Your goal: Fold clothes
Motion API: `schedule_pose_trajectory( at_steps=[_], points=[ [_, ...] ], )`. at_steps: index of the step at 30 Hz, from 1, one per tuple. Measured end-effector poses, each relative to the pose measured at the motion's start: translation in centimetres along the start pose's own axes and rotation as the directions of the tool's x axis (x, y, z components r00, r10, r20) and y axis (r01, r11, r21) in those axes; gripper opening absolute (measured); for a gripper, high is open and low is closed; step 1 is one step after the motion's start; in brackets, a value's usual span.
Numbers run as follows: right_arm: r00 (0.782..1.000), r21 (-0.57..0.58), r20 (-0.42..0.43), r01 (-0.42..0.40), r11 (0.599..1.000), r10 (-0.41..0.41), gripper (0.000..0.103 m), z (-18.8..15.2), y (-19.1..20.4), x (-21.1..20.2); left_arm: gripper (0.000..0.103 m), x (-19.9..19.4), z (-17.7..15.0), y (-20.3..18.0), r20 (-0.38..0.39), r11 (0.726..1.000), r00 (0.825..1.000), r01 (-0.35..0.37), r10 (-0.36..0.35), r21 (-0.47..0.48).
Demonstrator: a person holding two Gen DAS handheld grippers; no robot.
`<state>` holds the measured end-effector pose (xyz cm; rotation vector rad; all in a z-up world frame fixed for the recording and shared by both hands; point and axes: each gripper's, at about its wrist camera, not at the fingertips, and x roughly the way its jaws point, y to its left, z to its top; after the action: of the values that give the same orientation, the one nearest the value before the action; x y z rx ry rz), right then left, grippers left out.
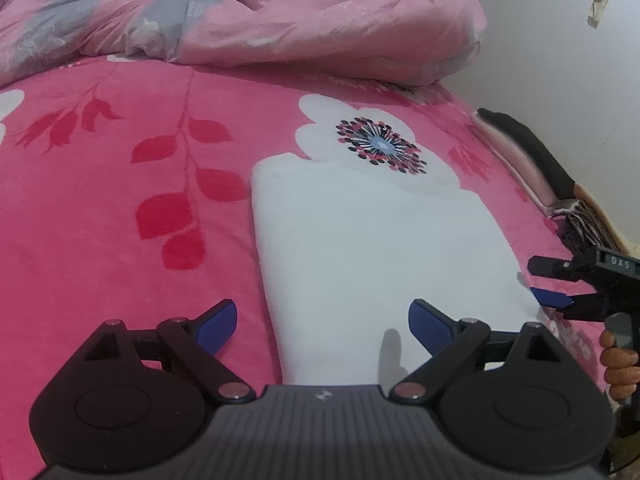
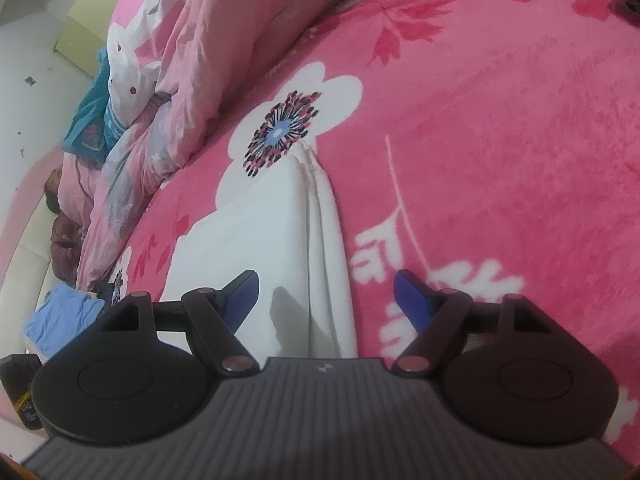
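Flatly spread on a bright pink fleece blanket with red leaf and white flower prints (image 1: 120,208) lies a white folded cloth garment (image 1: 372,264), shaped as a long rectangle. Its far end is laid over the lower petals of a large white flower motif with a dark dotted centre (image 1: 380,146). In the right wrist view the same garment (image 2: 256,240) is seen with stacked layered edges running along its right side.

The left gripper with black arms and blue finger pads (image 1: 322,326) is held spread wide and empty above the near end of the garment; one blue pad (image 1: 218,328) is seen over the blanket, the other over the white cloth, and nothing is gripped between them. The right gripper (image 2: 326,300) is likewise held released, its jaws wide apart, one pad over the garment and the other over the blanket's white print. From the left wrist view the right gripper (image 1: 560,284) is seen at the garment's near right corner, held by a hand (image 1: 618,364).

A crumpled pink and grey floral quilt (image 1: 280,20) is bunched at the far side of the bed. A stack of folded dark and pale pink clothes (image 1: 532,164) is placed at the bed's edge beside a white wall (image 1: 568,60). A folded light blue item (image 2: 60,316) is visible at the left of the right wrist view.
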<state>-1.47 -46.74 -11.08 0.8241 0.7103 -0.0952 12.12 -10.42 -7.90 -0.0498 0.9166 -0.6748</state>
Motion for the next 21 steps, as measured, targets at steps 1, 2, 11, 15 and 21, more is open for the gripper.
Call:
schedule_pose_trajectory(
  at_steps=[1,2,11,15,21],
  points=[
    [1.000,-0.002,0.000,0.000,1.000,0.000,0.076,0.1,0.0,0.0,0.094,0.1,0.0,0.1,-0.003,1.000,1.000,0.009,-0.009,-0.003],
    [1.000,-0.003,-0.001,-0.002,1.000,0.002,0.077,0.1,0.1,0.1,0.094,0.3,0.0,0.1,-0.006,1.000,1.000,0.019,-0.019,-0.007],
    [0.999,0.001,-0.019,-0.026,1.000,0.026,0.079,0.7,0.3,0.9,0.093,2.1,0.4,0.8,-0.032,0.997,0.997,0.066,-0.067,-0.037],
    [0.999,0.000,-0.031,-0.037,0.999,0.037,0.079,1.1,0.5,1.5,0.093,2.8,0.8,1.1,-0.038,0.995,0.995,0.090,-0.092,-0.044],
    [0.997,-0.004,-0.051,-0.054,0.999,0.054,0.080,1.8,1.1,2.6,0.093,3.4,1.5,1.2,-0.042,0.993,0.993,0.110,-0.112,-0.040]
  ],
)
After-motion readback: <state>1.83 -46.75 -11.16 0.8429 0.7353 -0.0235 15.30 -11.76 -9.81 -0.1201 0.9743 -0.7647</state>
